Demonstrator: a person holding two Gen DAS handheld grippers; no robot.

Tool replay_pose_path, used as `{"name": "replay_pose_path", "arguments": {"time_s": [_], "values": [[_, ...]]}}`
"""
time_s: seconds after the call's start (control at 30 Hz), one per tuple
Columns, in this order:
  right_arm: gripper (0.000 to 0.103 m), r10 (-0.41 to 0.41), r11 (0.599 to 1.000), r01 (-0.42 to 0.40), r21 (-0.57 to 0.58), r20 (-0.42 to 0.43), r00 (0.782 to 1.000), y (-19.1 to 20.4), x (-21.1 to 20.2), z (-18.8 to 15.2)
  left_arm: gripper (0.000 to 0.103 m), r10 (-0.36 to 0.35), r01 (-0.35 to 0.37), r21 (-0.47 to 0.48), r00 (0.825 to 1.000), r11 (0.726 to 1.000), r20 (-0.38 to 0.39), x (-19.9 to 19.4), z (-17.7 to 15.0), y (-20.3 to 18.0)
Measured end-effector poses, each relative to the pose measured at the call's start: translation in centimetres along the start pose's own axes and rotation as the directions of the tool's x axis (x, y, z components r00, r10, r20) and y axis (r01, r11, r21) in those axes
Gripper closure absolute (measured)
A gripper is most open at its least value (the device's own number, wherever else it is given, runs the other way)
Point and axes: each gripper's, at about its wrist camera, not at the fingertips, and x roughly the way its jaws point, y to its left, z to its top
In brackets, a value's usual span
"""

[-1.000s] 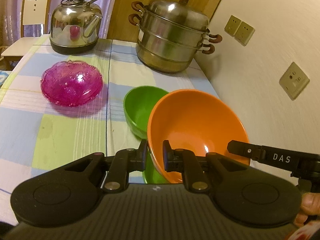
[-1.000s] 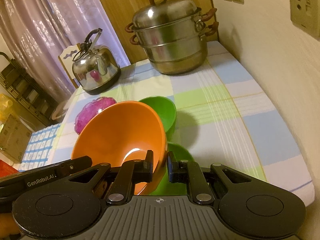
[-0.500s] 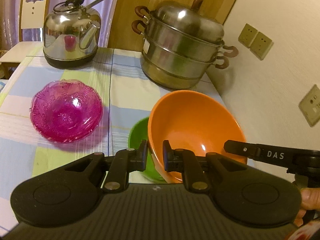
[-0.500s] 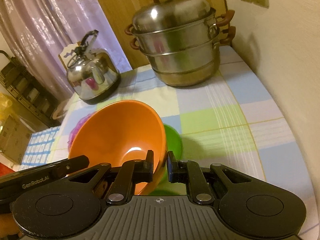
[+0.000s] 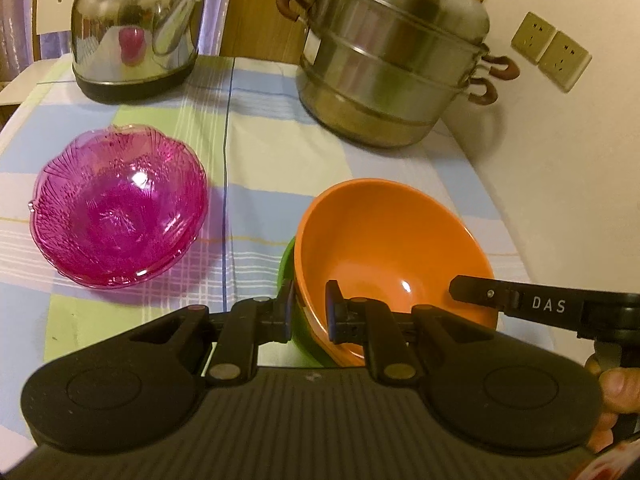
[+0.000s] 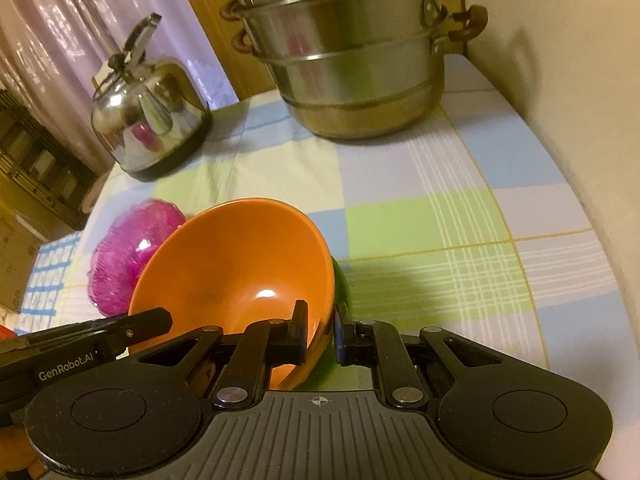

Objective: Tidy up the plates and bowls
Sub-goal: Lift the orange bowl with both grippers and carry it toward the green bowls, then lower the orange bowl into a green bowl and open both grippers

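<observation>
You are in the middle of stacking: you hold the orange bowl [image 5: 384, 248] with both tools and it sits over the green bowl [image 5: 289, 276], which only peeks out as a thin green edge beside and under it. Your left gripper [image 5: 307, 312] has its jaws pinching the near left rim of the orange bowl, one finger inside and one outside. Your right gripper [image 6: 322, 330] pinches the rim on the other side in the same way. The bowl is near the right side of the checked tablecloth [image 5: 256, 160], with the pink glass bowl [image 5: 120, 212] well apart on the left, and the kettle [image 5: 136, 24] and the big steel pot [image 5: 392, 52] at the back. The orange bowl is tilted, not flat. Its open mouth faces up and leans toward you, so you can see the shiny bottom inside. A bowl is round, so it has no long side; the line through its middle leans back a little from straight up. I think the next move is to lower it gently until it drops level inside the green bowl. I cannot tell if it already rests there or hangs just above. Tip it flat first, then let go with both tools together. If one side lets go early, the bowl may rock or slide off.
</observation>
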Motion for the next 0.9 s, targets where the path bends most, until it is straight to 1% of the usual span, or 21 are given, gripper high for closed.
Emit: {"name": "replay_pose_path", "arguments": {"time_s": [0.3, 0.8, 0.83, 0.9], "values": [[0.090, -0.035, 0.999, 0.035, -0.042, -0.013, 0.999, 0.1, 1.4, -0.7, 0.090, 0.005, -0.005, 0.004, 1.000, 1.000, -0.008, 1.1, -0.7, 0.4], [0.089, -0.113, 0.978, 0.116, -0.171, 0.024, 0.993, 1.7, 2.1, -1.5, 0.090, 0.019, -0.019, 0.031, 1.000, 0.999, 0.011, 1.4, -0.9, 0.3], [0.087, -0.113, 0.978, 0.116, -0.176, 0.025, 0.993, 1.7, 2.2, -1.5, 0.090, 0.016, -0.017, 0.027, 1.000, 1.000, 0.012, 1.3, -0.9, 0.4], [0.077, -0.092, 0.979, 0.095, -0.181, 0.026, 0.995, 1.5, 2.1, -1.6, 0.090, 0.011, -0.012, 0.018, 1.000, 1.000, 0.016, 1.3, -0.9, 0.5]]}}
